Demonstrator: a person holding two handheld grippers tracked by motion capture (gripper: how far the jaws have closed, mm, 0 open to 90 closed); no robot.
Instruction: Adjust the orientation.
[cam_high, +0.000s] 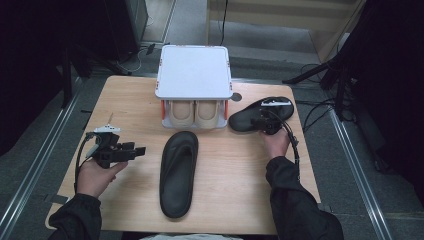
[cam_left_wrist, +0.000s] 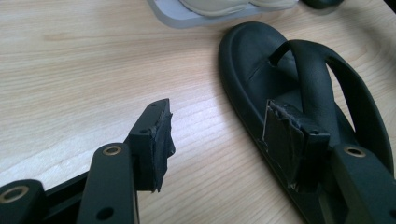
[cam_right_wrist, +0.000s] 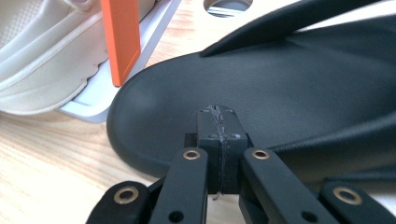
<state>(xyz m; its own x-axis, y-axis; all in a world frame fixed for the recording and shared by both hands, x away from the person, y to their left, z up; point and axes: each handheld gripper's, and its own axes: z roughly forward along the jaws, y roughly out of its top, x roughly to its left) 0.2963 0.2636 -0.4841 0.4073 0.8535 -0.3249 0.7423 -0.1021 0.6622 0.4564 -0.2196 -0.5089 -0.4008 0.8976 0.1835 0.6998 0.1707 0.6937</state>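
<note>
One black flip-flop (cam_high: 178, 172) lies lengthwise in the middle of the wooden table (cam_high: 230, 200). My left gripper (cam_high: 136, 149) is open just to its left, jaws pointing at it. In the left gripper view the left gripper (cam_left_wrist: 223, 140) has one pad over bare wood and the other in front of the flip-flop (cam_left_wrist: 261, 60), its thong strap beyond. A second black flip-flop (cam_high: 245, 120) lies at the back right. My right gripper (cam_high: 267, 124) hovers over it, shut with nothing between the pads. In the right gripper view the right gripper (cam_right_wrist: 218, 116) sits over that flip-flop's footbed (cam_right_wrist: 299, 79).
A small white shoe rack (cam_high: 194, 70) with orange posts (cam_right_wrist: 120, 37) stands at the back centre, a pair of beige shoes (cam_high: 193, 114) on its lower shelf. A round cable hole (cam_high: 236, 96) is in the table beside it. Floor rails run along both sides.
</note>
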